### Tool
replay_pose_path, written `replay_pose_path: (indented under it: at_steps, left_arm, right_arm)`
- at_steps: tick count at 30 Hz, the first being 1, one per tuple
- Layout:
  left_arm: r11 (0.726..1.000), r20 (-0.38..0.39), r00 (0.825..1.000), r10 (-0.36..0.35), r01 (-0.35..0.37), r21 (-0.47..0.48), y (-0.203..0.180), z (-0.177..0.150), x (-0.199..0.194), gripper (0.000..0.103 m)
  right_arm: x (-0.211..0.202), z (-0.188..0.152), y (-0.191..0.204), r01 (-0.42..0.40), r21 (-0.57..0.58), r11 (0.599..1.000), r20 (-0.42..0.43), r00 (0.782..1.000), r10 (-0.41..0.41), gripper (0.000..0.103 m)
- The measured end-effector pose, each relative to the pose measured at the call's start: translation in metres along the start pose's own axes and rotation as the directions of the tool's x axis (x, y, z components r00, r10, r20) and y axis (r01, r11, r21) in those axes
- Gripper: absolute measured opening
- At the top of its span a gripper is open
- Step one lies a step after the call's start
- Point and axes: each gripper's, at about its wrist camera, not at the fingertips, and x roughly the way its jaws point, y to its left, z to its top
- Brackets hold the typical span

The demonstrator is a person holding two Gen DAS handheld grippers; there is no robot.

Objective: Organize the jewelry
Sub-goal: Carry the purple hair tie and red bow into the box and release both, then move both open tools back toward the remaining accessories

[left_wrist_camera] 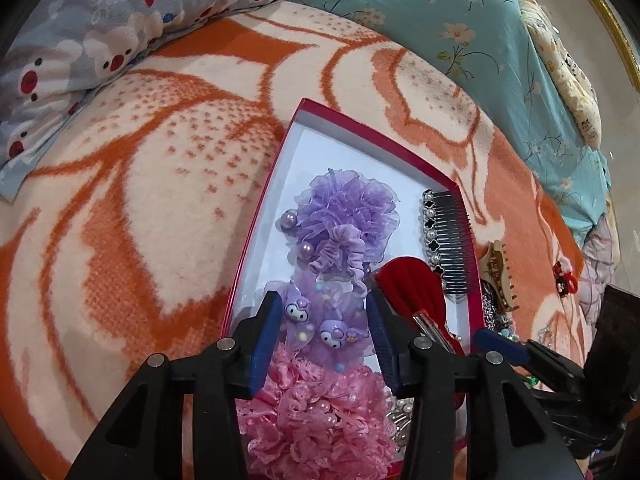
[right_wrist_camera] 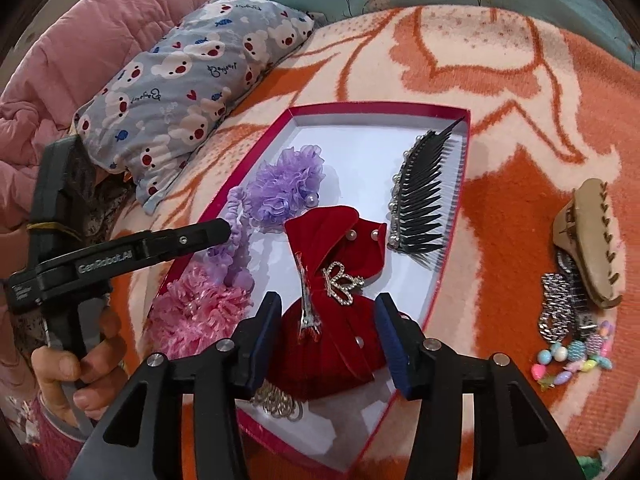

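Note:
A red-rimmed box (left_wrist_camera: 360, 128) (right_wrist_camera: 380, 107) with a white floor lies on the orange blanket. It holds a purple frilly scrunchie (left_wrist_camera: 344, 208) (right_wrist_camera: 284, 188), a pink one (left_wrist_camera: 316, 412) (right_wrist_camera: 196, 312), purple cartoon hair ties (left_wrist_camera: 320, 320), a red velvet bow (right_wrist_camera: 340, 240) (left_wrist_camera: 412, 284) with a crown brooch, and a black pearl comb (left_wrist_camera: 452, 240) (right_wrist_camera: 424, 204). My left gripper (left_wrist_camera: 326, 320) stands open over the purple hair ties, its pads clear of them. My right gripper (right_wrist_camera: 328, 332) is open astride the red bow, not pressing it.
Outside the box to the right lie a beige claw clip (right_wrist_camera: 592, 240), a chain watch (right_wrist_camera: 556, 308) and a pastel bead bracelet (right_wrist_camera: 572, 356). A bear-print pillow (right_wrist_camera: 180, 88) and a teal quilt (left_wrist_camera: 460, 20) border the blanket. A hand (right_wrist_camera: 60, 364) holds the left gripper's handle.

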Motion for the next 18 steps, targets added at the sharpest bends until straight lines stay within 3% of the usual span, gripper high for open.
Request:
replay_pose_path:
  at_steps: [6,14,18]
  left_arm:
    - [1.000,-0.010,1.000,0.003,-0.003,-0.007,-0.003,-0.001,0.003,0.047]
    - [1.000,-0.011,1.000,0.009,-0.009,-0.014,-0.007,-0.002,-0.003,0.063]
    - [1.000,0.002,1.000,0.003,-0.003,-0.007,-0.012,-0.002,-0.013,0.064]
  right_arm:
    - [-0.018,-0.004,-0.008,0.010,0.013,1.000,0.028,1.000,-0.011,0.053]
    - [-0.033,-0.010,-0.024,0.018,0.054,0.998,0.049,0.999,-0.020,0.053]
    - [-0.044,-0.015,-0.035,0.027,0.073,0.997,0.064,0.997,-0.032,0.053]
